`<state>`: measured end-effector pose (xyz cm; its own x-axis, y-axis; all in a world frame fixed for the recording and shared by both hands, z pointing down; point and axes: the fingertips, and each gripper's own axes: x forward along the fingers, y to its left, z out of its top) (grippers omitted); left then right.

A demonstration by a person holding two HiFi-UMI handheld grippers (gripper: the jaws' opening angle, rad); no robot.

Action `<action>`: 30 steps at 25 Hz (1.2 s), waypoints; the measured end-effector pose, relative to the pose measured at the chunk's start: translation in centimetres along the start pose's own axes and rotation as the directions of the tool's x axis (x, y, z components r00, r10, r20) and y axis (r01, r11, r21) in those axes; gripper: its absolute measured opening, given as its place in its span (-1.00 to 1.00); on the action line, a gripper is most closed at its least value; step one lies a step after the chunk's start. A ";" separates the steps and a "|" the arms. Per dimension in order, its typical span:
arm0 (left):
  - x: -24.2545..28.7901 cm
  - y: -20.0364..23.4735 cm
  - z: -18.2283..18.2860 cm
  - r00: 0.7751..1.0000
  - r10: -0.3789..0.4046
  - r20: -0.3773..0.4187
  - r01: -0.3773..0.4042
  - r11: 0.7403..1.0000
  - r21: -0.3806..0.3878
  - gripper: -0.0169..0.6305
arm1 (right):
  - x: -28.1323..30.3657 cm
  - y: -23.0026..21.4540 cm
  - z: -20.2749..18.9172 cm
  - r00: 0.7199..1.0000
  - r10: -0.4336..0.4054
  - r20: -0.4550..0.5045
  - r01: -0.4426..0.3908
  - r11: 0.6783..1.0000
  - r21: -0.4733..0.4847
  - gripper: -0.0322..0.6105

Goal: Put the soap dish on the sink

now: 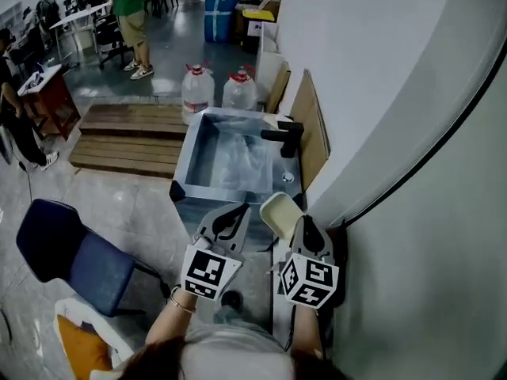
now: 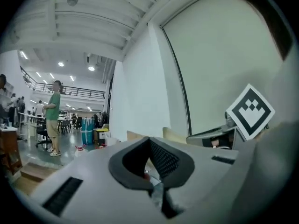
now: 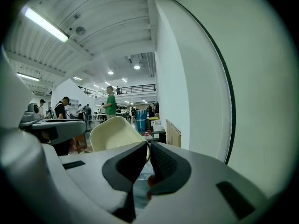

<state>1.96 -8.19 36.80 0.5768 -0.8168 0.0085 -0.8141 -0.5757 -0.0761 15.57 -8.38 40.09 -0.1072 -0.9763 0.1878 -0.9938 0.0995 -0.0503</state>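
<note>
The soap dish (image 1: 277, 210) is a cream, shallow oval dish. My right gripper (image 1: 299, 223) is shut on its near rim and holds it tilted in the air, over the near right corner of the metal sink (image 1: 188, 161). In the right gripper view the soap dish (image 3: 114, 132) stands up just left of the right gripper (image 3: 148, 146), whose jaws pinch its edge. My left gripper (image 1: 236, 210) hovers beside it over the sink's near edge. In the left gripper view the left gripper (image 2: 149, 141) has its tips together with nothing between them.
A black faucet (image 1: 285, 137) stands on the sink's right rim, against a wooden board (image 1: 313, 125) and the white wall. Two water bottles (image 1: 198, 89) sit behind the sink, a wooden pallet (image 1: 131, 137) to its left. A blue chair (image 1: 71, 252) is near left. A person (image 1: 131, 14) stands far off.
</note>
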 end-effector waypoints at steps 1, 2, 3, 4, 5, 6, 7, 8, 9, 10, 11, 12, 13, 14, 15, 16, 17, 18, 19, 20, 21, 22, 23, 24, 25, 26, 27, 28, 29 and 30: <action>0.6 0.2 0.0 1.000 0.000 0.000 0.000 1.000 0.003 -0.94 | 0.7 -0.2 0.1 1.000 0.003 0.000 -0.003 1.000 0.001 -0.77; 1.2 0.3 0.0 1.000 0.001 -0.001 -0.001 1.000 0.004 -0.94 | 1.2 -0.4 0.2 1.000 0.006 0.000 -0.006 1.000 0.002 -0.77; 1.7 0.5 0.1 1.000 0.003 -0.002 -0.003 1.000 0.005 -0.94 | 1.8 -0.5 0.3 1.000 0.008 0.000 -0.008 1.000 0.003 -0.77; 2.1 0.6 0.1 1.000 0.006 -0.002 -0.006 1.000 0.005 -0.94 | 2.2 -0.7 0.5 1.000 0.009 0.002 -0.009 1.000 0.004 -0.77; 2.6 0.8 0.1 1.000 0.010 0.000 -0.010 1.000 0.005 -0.94 | 2.8 -0.9 0.6 1.000 0.009 0.005 -0.009 1.000 0.005 -0.77; 3.0 0.9 0.1 1.000 0.013 0.001 -0.013 1.000 0.003 -0.94 | 3.3 -1.2 0.7 1.000 0.009 0.008 -0.009 1.000 0.005 -0.77; 3.4 1.0 0.0 1.000 0.015 0.003 -0.015 1.000 -0.001 -0.94 | 3.8 -1.4 0.7 1.000 0.009 0.010 -0.009 1.000 0.003 -0.77; 3.7 1.1 -0.1 1.000 0.017 0.003 -0.017 1.000 -0.005 -0.94 | 4.3 -1.6 0.7 1.000 0.010 0.009 -0.010 1.000 -0.001 -0.77; 3.9 1.2 -0.2 1.000 0.018 0.000 -0.018 1.000 -0.007 -0.94 | 4.8 -1.7 0.7 1.000 0.011 0.006 -0.011 1.000 -0.007 -0.77; 4.1 1.3 -0.4 1.000 0.020 -0.004 -0.020 1.000 -0.007 -0.94 | 5.1 -1.7 0.7 1.000 0.013 0.003 -0.013 1.000 -0.012 -0.77; 4.3 1.4 -0.4 1.000 0.021 -0.007 -0.021 1.000 -0.006 -0.94 | 5.4 -1.8 0.7 1.000 0.015 0.000 -0.015 1.000 -0.015 -0.77; 4.5 1.5 -0.5 1.000 0.022 -0.009 -0.022 1.000 -0.005 -0.94 | 5.7 -1.8 0.7 1.000 0.017 -0.001 -0.017 1.000 -0.017 -0.77; 4.7 1.5 -0.5 1.000 0.022 -0.010 -0.022 1.000 -0.005 -0.94 | 6.0 -1.8 0.7 1.000 0.020 -0.004 -0.020 1.000 -0.019 -0.77; 4.9 1.6 -0.5 1.000 0.020 -0.011 -0.020 1.000 -0.005 -0.94 | 6.3 -1.9 0.6 1.000 0.023 -0.007 -0.023 0.999 -0.022 -0.77; 5.0 1.6 -0.6 1.000 0.018 -0.013 -0.018 1.000 -0.004 -0.94 | 6.5 -2.0 0.6 1.000 0.024 -0.012 -0.024 0.999 -0.027 -0.77; 5.2 1.6 -0.7 1.000 0.016 -0.017 -0.016 1.000 -0.001 -0.94 | 6.8 -2.1 0.4 1.000 0.024 -0.018 -0.025 0.999 -0.032 -0.77; 5.3 1.7 -0.9 1.000 0.015 -0.022 -0.015 1.000 0.000 -0.94 | 7.1 -2.2 0.3 0.999 0.023 -0.024 -0.024 0.999 -0.036 -0.77; 5.4 1.7 -1.0 1.000 0.013 -0.025 -0.013 1.000 0.000 -0.94 | 7.4 -2.4 0.1 0.999 0.021 -0.030 -0.022 0.999 -0.040 -0.77; 5.6 1.8 -1.1 1.000 0.011 -0.027 -0.011 1.000 -0.002 -0.94 | 7.6 -2.5 0.0 0.999 0.017 -0.034 -0.018 0.999 -0.042 -0.77; 5.7 1.9 -1.2 1.000 0.009 -0.027 -0.009 1.000 -0.004 -0.94 | 7.9 -2.7 -0.2 0.999 0.013 -0.037 -0.014 0.999 -0.045 -0.77; 5.9 2.0 -1.2 1.000 0.006 -0.026 -0.006 1.000 -0.005 -0.94 | 8.2 -2.8 -0.3 0.999 0.008 -0.041 -0.010 0.999 -0.048 -0.77; 6.1 2.2 -1.2 1.000 0.002 -0.025 -0.002 1.000 -0.006 -0.94 | 8.5 -2.9 -0.4 0.999 0.005 -0.044 -0.007 0.999 -0.052 -0.77; 6.4 2.3 -1.2 1.000 -0.003 -0.023 0.003 1.000 -0.006 -0.94 | 8.9 -3.0 -0.5 0.999 0.002 -0.048 -0.005 0.998 -0.057 -0.77; 6.8 2.5 -1.2 1.000 -0.009 -0.021 0.009 1.000 -0.007 -0.94 | 9.3 -3.0 -0.6 0.999 0.000 -0.053 -0.003 0.998 -0.062 -0.77; 7.2 2.6 -1.2 1.000 -0.017 -0.020 0.017 1.000 -0.007 -0.94 | 9.7 -3.0 -0.7 0.998 -0.003 -0.058 -0.001 0.998 -0.068 -0.77; 7.5 2.8 -1.2 1.000 -0.024 -0.020 0.024 1.000 -0.007 -0.94 | 10.0 -3.1 -0.8 0.998 -0.006 -0.064 0.001 0.997 -0.074 -0.77; 7.9 2.9 -1.3 0.999 -0.031 -0.019 0.031 0.999 -0.007 -0.94 | 10.4 -3.1 -1.0 0.998 -0.009 -0.069 0.004 0.997 -0.080 -0.77; 8.4 3.2 -1.3 0.999 -0.036 -0.018 0.036 0.999 -0.009 -0.94 | 10.8 -3.2 -1.2 0.997 -0.012 -0.075 0.006 0.996 -0.087 -0.77; 8.8 3.4 -1.4 0.999 -0.040 -0.016 0.040 0.999 -0.013 -0.94 | 11.2 -3.2 -1.4 0.997 -0.014 -0.081 0.007 0.996 -0.093 -0.77; 9.2 3.7 -1.5 0.999 -0.044 -0.015 0.044 0.999 -0.017 -0.94 | 11.7 -3.2 -1.6 0.996 -0.017 -0.088 0.008 0.995 -0.100 -0.77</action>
<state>4.15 -17.91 38.11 0.6109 -0.7912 0.0271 -0.7892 -0.6114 -0.0584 17.50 -19.77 44.02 -0.0929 -0.9572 0.2741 -0.9926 0.1107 0.0499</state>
